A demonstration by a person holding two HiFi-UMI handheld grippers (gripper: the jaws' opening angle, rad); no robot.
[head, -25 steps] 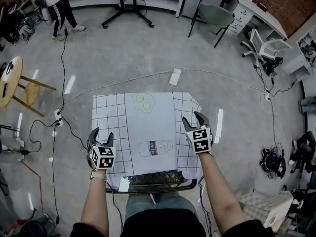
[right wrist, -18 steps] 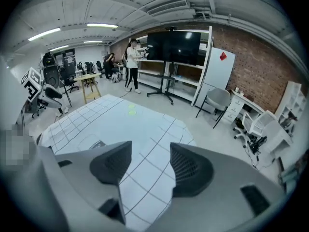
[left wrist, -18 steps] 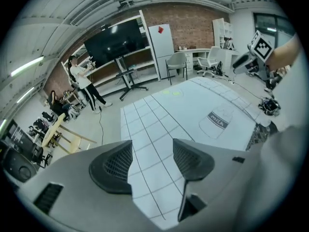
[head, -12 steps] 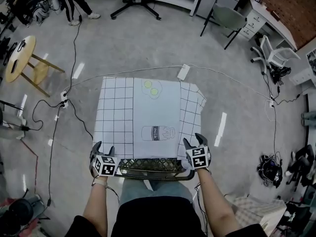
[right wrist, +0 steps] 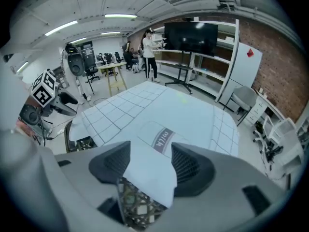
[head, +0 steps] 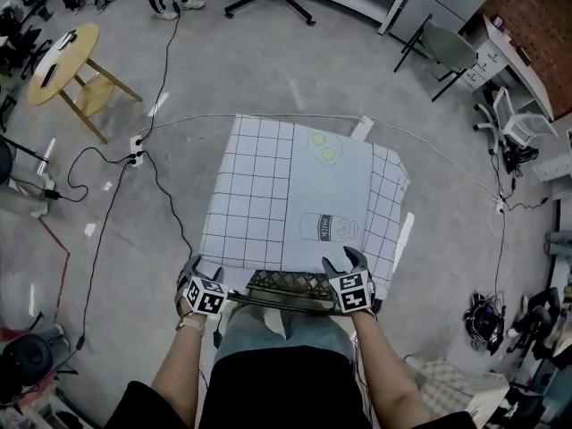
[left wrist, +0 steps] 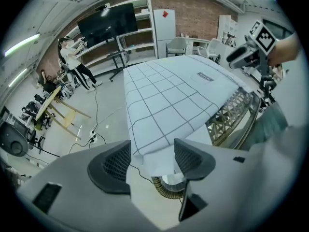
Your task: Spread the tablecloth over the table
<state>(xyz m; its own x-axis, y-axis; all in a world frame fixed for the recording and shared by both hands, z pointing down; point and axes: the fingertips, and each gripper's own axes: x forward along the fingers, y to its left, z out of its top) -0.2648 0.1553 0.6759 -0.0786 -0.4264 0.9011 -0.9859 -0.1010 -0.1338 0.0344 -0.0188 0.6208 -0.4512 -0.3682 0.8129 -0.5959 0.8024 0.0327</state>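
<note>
At the table's (head: pixel 286 286) near edge, left gripper (head: pixel 204 271) and right gripper (head: pixel 344 262), jaws just opened wide, straddle the tablecloth's (head: pixel 295 195) hem, apparently without pinching it.

I am getting bright, even light from overhead: ceiling strip lights (right wrist: pixel 118 16) are glowing in both gripper views, and their pale streaks are glaring off the grey floor (head: pixel 268 70) in the head view. Shadows are falling soft and faint. The gripper views are bending hard toward dark, rounded edges, with the nearest foreground blurring slightly.
</note>
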